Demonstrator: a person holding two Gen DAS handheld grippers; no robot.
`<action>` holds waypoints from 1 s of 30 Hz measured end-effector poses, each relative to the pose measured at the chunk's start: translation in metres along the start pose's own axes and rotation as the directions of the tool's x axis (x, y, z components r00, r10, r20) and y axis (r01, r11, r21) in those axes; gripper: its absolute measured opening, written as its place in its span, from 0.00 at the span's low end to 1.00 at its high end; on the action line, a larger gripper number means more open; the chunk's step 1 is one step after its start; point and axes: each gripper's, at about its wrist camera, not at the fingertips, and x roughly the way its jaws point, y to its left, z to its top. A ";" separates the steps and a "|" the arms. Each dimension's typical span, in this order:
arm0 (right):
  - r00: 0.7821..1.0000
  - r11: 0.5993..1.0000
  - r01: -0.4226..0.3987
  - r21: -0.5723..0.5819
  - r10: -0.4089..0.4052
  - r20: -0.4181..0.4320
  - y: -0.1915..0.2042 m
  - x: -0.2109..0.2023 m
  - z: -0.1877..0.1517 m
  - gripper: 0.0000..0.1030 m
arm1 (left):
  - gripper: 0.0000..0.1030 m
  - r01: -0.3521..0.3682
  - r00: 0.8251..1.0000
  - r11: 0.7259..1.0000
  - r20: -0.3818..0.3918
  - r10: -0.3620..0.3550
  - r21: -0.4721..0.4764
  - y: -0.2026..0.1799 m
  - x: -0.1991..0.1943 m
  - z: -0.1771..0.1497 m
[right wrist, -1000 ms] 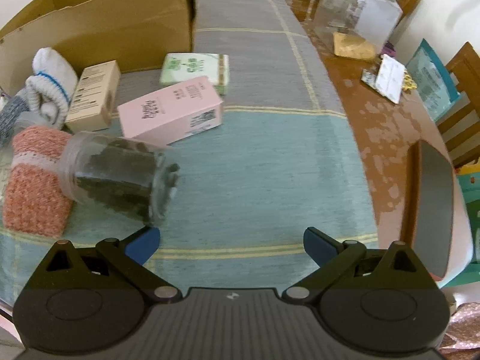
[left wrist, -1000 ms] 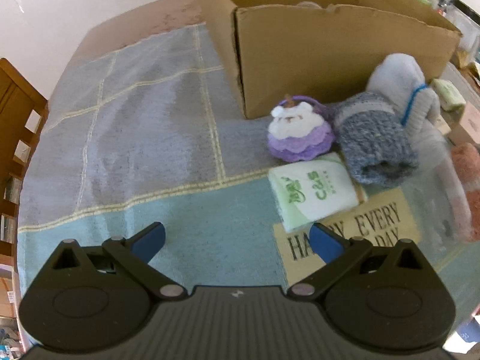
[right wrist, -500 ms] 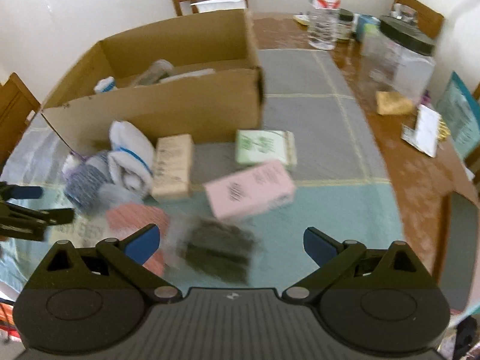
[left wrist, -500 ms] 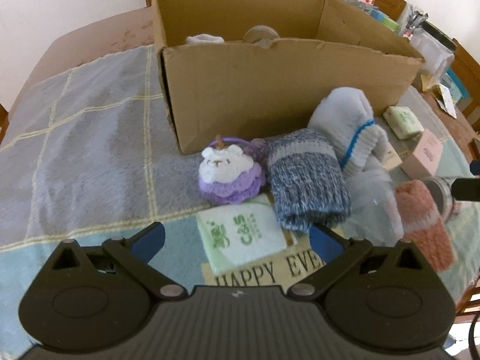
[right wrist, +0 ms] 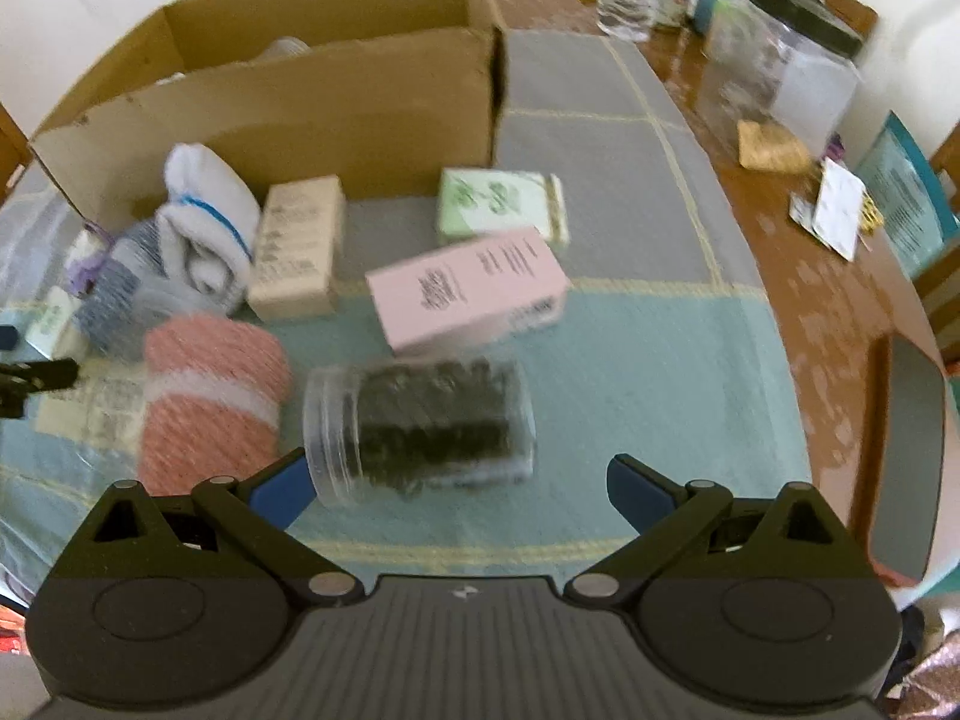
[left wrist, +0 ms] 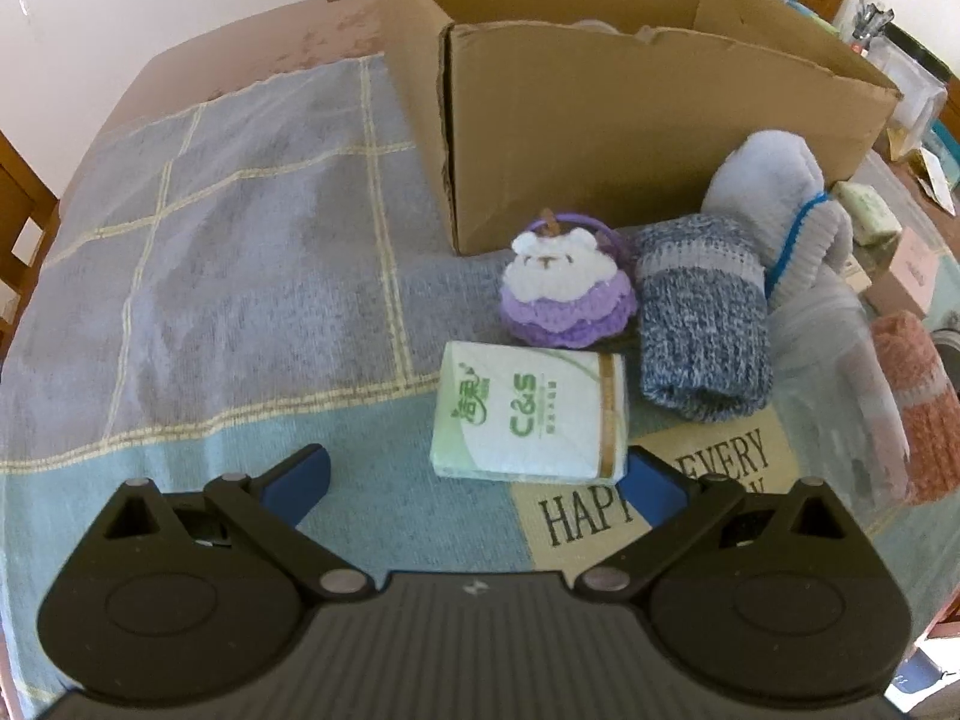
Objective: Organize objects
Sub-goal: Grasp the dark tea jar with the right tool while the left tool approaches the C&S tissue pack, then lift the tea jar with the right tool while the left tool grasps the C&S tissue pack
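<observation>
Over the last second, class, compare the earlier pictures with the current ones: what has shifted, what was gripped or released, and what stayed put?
Only the grippers moved. The left gripper swung away and back, ending close over the tissue pack. The right gripper pulled back, then closed in on the lying jar. Nothing was gripped or released; both grippers stay open. The cardboard box, socks and boxes lie as before.
</observation>
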 end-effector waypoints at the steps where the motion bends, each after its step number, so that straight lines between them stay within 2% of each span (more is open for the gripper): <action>1: 1.000 1.000 -0.001 0.009 0.001 -0.004 -0.001 0.003 -0.001 1.00 | 0.99 -0.002 1.000 1.000 0.002 0.002 0.003 -0.002 0.002 0.001; 7: 0.999 0.999 0.025 -0.030 -0.026 -0.019 0.005 0.025 -0.004 1.00 | 0.99 0.009 1.000 0.999 0.025 -0.010 0.049 -0.015 0.008 0.007; 18: 0.999 0.997 0.003 -0.079 0.001 0.050 0.002 0.023 -0.011 1.00 | 1.00 0.052 0.998 0.996 0.034 -0.054 0.074 -0.015 0.015 0.011; 26: 0.999 0.996 0.000 -0.094 0.004 0.042 0.002 0.023 -0.006 1.00 | 0.99 0.061 0.998 0.994 0.025 -0.063 0.085 0.000 0.020 0.014; 30: 0.999 0.995 0.020 -0.096 -0.016 0.041 0.004 0.021 -0.001 1.00 | 0.91 0.059 0.998 0.995 0.029 -0.062 0.083 0.001 0.020 0.014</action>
